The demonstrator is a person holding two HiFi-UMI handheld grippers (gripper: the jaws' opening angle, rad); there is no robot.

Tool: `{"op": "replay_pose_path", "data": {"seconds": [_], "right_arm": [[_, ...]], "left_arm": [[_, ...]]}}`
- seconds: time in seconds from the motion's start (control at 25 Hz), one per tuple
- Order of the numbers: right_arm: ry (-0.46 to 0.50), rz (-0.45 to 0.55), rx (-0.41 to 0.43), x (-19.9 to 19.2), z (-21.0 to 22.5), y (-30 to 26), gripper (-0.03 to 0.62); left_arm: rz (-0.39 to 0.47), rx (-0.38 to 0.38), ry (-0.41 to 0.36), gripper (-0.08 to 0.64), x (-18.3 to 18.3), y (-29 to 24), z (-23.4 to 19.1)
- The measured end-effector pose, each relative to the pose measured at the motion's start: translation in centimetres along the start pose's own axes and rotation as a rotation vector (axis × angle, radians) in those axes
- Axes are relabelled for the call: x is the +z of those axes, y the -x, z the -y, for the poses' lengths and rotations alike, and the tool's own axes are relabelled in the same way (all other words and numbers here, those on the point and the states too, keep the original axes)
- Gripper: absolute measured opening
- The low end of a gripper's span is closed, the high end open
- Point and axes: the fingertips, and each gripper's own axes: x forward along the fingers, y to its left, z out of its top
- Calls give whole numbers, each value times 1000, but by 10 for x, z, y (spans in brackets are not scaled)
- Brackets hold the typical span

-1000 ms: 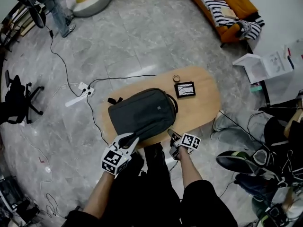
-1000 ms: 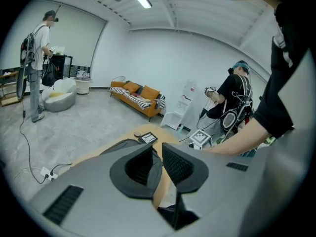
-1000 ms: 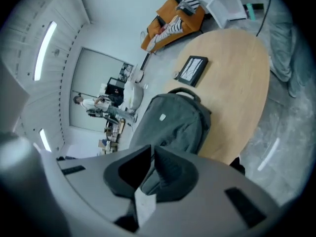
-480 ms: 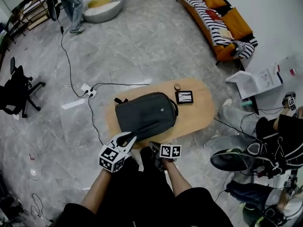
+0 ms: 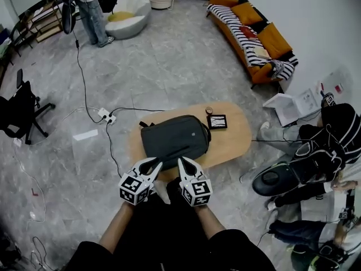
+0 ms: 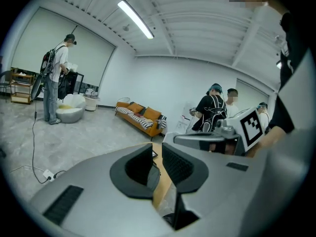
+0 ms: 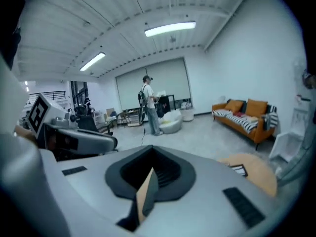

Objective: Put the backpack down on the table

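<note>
On the oval wooden bench (image 5: pixel 234 137) in front of me, the dark grey backpack (image 5: pixel 174 140) lies flat, covering most of the left half of the top. Just beside its far right corner sits a small dark frame (image 5: pixel 217 122), with a small round thing (image 5: pixel 209 110) just beyond it. My left tongs (image 5: pixel 151 164) hover over the bench's near edge, by the backpack's near side. Their jaws stand a little apart with nothing between them, and through the gap I see only bench. My right tongs (image 5: pixel 185 162) hang just to the right of them, clenched tight and empty. Neither pair holds the backpack. On the floor to the left lies a white power strip (image 5: pixel 105 116) with its cable trailing away, and an orange sofa (image 5: pixel 254 38) stands far off on the right.
</note>
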Motion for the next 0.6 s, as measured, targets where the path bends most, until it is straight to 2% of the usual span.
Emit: {"op": "replay_pose_path", "data": {"seconds": [0.08,0.2,0.44,0.6], "right_arm": [[28,69,-35,21,-11,8,11],[42,106,-49,33,-20,13,11],[22,72,-53,26,-30,12,9],[2,58,-41,5,-41,19,9]], "left_arm": [[14,7,-16,69,4,6,0],[33,12,-31,69,10,9,0],[51,18,-45,69,19,11,-2],[57,21,-53,69,6,21,3]]}}
